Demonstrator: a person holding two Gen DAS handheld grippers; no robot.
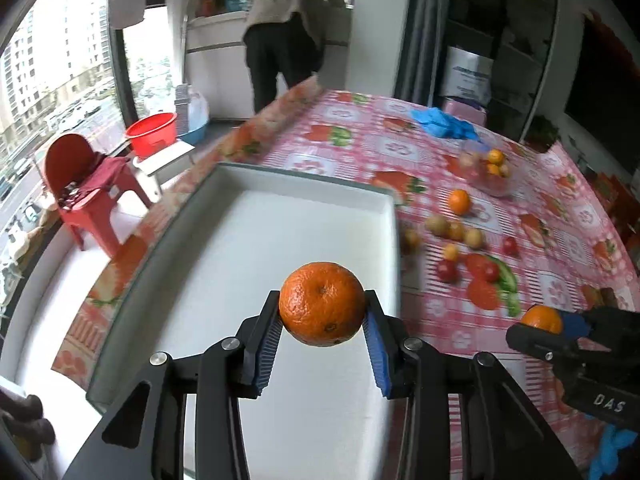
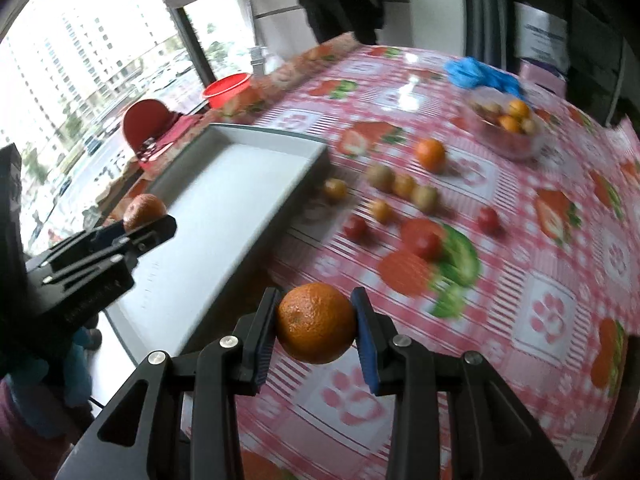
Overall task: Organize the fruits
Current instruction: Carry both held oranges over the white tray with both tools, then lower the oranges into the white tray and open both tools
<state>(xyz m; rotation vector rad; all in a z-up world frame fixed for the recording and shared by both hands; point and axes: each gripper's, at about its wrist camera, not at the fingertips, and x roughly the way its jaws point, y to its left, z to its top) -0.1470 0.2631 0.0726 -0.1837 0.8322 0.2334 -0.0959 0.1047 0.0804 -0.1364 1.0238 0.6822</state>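
Left wrist view: the left gripper (image 1: pixel 322 322) pinches a mandarin (image 1: pixel 322 304) between its blue pads (image 1: pixel 269 344), the jaws parted only as wide as the fruit. It hangs over the white tray (image 1: pixel 248 240), above the bare tray floor, clear of every wall. The tray's right rim sits near the scattered fruit on the pink checked tablecloth (image 1: pixel 440 168).

At the lower right edge of this view the right gripper (image 1: pixel 548 326) is seen holding a second mandarin (image 1: pixel 542 319). In the right wrist view, that right gripper (image 2: pixel 316 326) clamps its mandarin (image 2: pixel 316 323) between both pads, jaws set to the fruit's width. It hangs over the tablecloth, just outside the tray's near corner (image 2: pixel 168 312).

Loose fruit lies well ahead: an orange (image 2: pixel 430 155), three brownish round fruits (image 2: pixel 404 186) in a row, small yellow (image 2: pixel 335 189) and red ones (image 2: pixel 489 218). A clear bowl (image 2: pixel 506 128) of fruit stands farther back, with blue gloves (image 2: pixel 480 73) behind it. Between the right gripper and the loose fruit the cloth lies bare.

A person (image 1: pixel 294 28) bends at a counter beyond the table.
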